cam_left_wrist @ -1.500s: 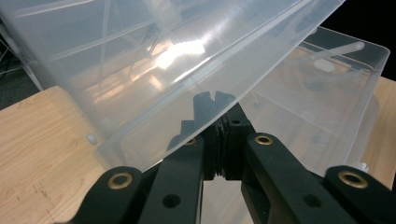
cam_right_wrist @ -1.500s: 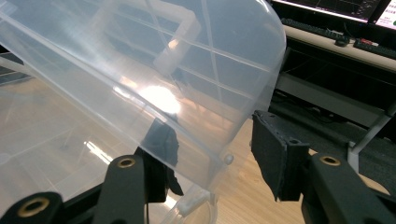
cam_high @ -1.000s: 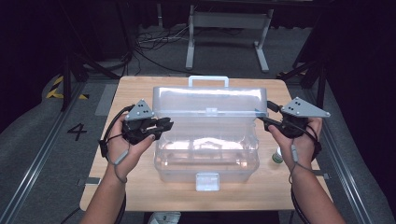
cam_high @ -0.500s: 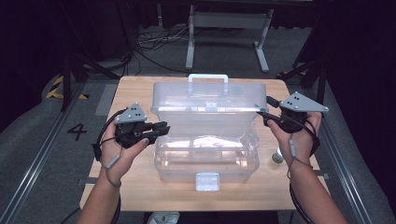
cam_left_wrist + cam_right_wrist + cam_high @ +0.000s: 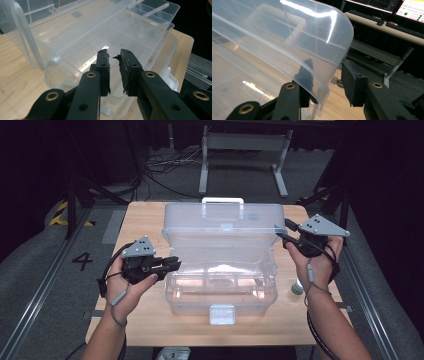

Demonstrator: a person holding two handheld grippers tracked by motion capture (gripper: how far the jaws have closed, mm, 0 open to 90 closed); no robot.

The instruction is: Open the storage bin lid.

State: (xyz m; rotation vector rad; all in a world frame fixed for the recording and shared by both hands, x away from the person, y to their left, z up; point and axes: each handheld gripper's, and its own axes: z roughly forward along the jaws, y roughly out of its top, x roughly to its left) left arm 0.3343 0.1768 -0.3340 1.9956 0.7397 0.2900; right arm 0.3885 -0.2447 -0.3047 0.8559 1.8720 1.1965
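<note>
High view: clear plastic box [image 5: 220, 285] sits mid-frame on the wooden table [image 5: 145, 215], its lid [image 5: 222, 227] raised and leaning toward the upper part of the frame, white handle on top. Left gripper [image 5: 167, 265] at centre left, just beside the box's left wall. Right gripper [image 5: 282, 237] at centre right, at the lid's right corner. Small greenish object [image 5: 297, 288] on the table right of the box, too small to identify

Left gripper view: jaws nearly together, narrow gap, nothing between them; open box behind

Right gripper view: jaws have just been closing; the lid's curved edge [image 5: 322, 75] runs between them, near the left jaw, right jaw clear of it. Contact unclear
</note>
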